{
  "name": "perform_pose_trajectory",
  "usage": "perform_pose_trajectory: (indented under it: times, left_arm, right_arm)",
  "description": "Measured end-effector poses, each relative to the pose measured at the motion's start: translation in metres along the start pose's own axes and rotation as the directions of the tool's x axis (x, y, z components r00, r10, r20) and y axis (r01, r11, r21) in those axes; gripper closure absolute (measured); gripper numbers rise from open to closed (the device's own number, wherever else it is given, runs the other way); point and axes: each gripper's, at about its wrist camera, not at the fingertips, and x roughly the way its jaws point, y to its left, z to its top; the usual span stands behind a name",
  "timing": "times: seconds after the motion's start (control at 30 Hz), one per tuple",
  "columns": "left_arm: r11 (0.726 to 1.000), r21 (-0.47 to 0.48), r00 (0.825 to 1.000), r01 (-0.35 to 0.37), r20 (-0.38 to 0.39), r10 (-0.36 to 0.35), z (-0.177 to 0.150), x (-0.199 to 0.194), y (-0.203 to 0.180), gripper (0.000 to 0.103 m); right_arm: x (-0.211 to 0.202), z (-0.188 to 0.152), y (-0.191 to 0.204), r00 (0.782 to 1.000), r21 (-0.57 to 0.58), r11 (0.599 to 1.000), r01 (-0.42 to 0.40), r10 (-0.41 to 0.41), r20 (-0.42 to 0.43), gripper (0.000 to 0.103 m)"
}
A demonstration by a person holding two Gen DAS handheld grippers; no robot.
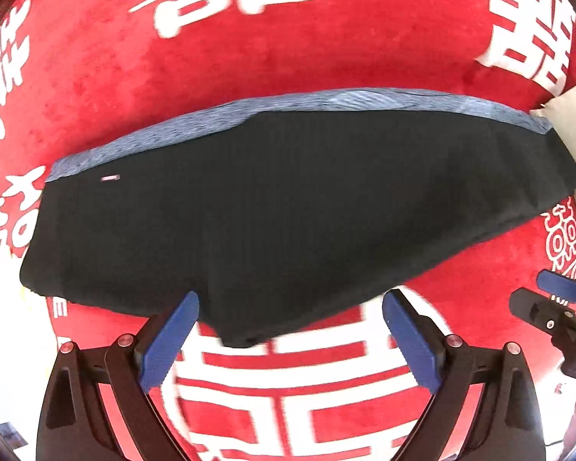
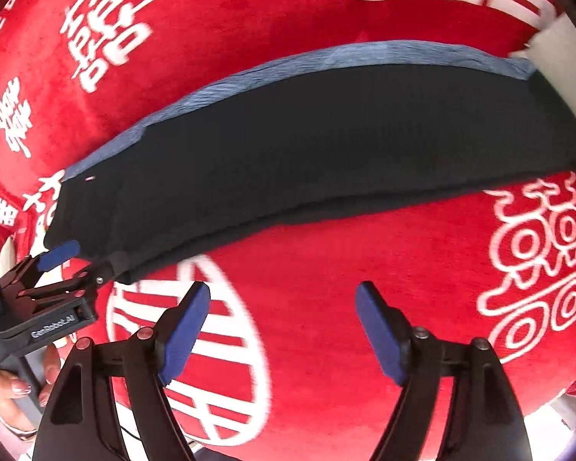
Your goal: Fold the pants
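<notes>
Black pants (image 1: 288, 211) lie folded on the red blanket (image 1: 288, 57), over a blue garment (image 1: 326, 100). Left gripper (image 1: 290, 330) and right gripper (image 2: 284, 319) hover above, jaws wide apart, holding nothing.

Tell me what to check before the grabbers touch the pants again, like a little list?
1. Left gripper empty, jaws apart: ok.
2. Right gripper empty, jaws apart: ok.
3. Black pants lying folded on the red blanket, nothing pinching them: ok.
4. Edges lined up: not ok, a blue-grey layer sticks out along the far edge.
5. Fold smooth underneath: cannot tell.
6. White cloth clear of the pants: not ok, it touches their right end.
</notes>
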Motion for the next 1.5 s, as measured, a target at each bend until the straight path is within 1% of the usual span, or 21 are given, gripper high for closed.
perform_pose_trajectory:
  times: [0.13, 0.2, 0.4, 0.6, 0.77, 0.9, 0.97, 1.1, 1.3, 1.5]
  left_arm:
    - [1.000, 0.021, 1.000, 0.010, -0.009, -0.010, 0.004, -0.001, -0.028, 0.006]
    - [0.999, 0.037, 0.999, 0.029, -0.016, -0.029, 0.005, -0.002, -0.043, 0.006]
    - [0.996, 0.083, 1.000, 0.019, -0.020, -0.018, 0.010, -0.008, -0.085, 0.006]
    - [0.994, 0.106, 1.000, 0.007, -0.023, -0.005, 0.013, -0.008, -0.108, 0.006]
    - [0.993, 0.120, 1.000, -0.011, -0.022, 0.014, 0.014, -0.006, -0.118, 0.006]
    - [0.992, 0.121, 0.999, -0.023, -0.027, 0.026, 0.016, -0.006, -0.121, 0.006]
    - [0.992, 0.125, 0.999, -0.017, -0.033, 0.021, 0.017, -0.005, -0.122, 0.006]
    - [0.991, 0.131, 0.998, -0.035, -0.042, 0.041, 0.019, -0.002, -0.124, 0.006]
    - [0.991, 0.128, 0.998, -0.034, -0.048, 0.041, 0.021, -0.001, -0.126, 0.006]
    - [0.991, 0.126, 0.998, -0.033, -0.052, 0.040, 0.022, 0.001, -0.125, 0.006]
  right_arm:
    - [-0.010, -0.002, -0.029, 1.000, 0.027, 1.000, 0.015, -0.016, 0.012, 0.021]
    - [-0.014, -0.004, -0.043, 1.000, 0.042, 0.999, 0.014, -0.015, 0.014, 0.021]
    - [-0.021, -0.005, -0.073, 1.000, 0.082, 0.997, 0.014, -0.015, 0.016, 0.021]
    - [-0.025, -0.008, -0.094, 1.000, 0.105, 0.994, 0.023, -0.025, 0.015, 0.020]
    - [-0.025, -0.011, -0.102, 0.999, 0.110, 0.993, 0.041, -0.043, 0.011, 0.019]
    - [-0.027, -0.013, -0.111, 0.999, 0.119, 0.992, 0.046, -0.047, 0.008, 0.019]
    - [-0.028, -0.013, -0.115, 0.999, 0.122, 0.991, 0.049, -0.050, 0.005, 0.019]
    - [-0.028, -0.013, -0.118, 0.998, 0.124, 0.991, 0.056, -0.057, -0.002, 0.018]
    - [-0.027, -0.013, -0.124, 0.998, 0.133, 0.989, 0.064, -0.063, -0.008, 0.018]
    - [-0.025, -0.014, -0.120, 0.998, 0.130, 0.989, 0.068, -0.067, -0.012, 0.018]
